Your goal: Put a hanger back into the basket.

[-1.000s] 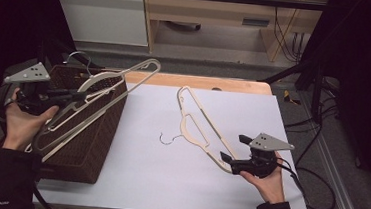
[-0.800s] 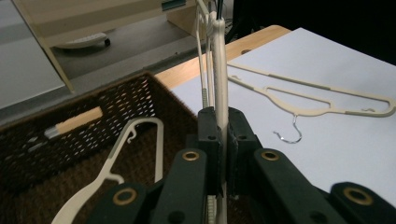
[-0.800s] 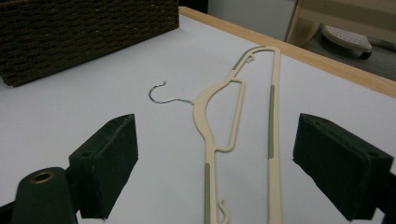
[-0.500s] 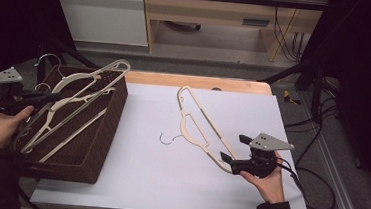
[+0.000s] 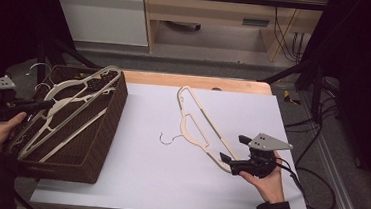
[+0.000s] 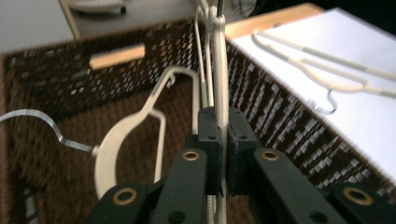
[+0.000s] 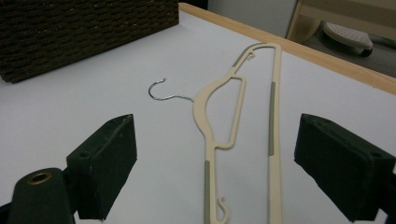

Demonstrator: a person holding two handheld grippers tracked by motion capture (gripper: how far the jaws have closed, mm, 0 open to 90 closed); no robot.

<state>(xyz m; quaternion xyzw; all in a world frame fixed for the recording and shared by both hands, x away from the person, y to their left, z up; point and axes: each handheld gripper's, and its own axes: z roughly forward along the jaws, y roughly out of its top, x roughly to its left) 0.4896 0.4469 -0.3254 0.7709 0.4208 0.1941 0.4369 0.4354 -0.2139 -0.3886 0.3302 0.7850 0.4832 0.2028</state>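
Two cream plastic hangers: left gripper (image 6: 223,140) clenched on one hanger's bar (image 6: 219,70) over the wicker basket (image 5: 106,128); right gripper (image 7: 215,168) released before the tabletop hanger (image 7: 233,116). Light, stiff, slippery; best grasped mid-bar.

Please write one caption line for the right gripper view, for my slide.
Open right claw facing a cream hanger lying flat on the white table, wicker basket behind.

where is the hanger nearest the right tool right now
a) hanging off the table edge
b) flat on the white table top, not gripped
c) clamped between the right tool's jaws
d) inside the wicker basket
b: the hanger lies flat on the white table top, and the right tool has its jaws wide apart on either side of the hanger's near end, not pressing it.
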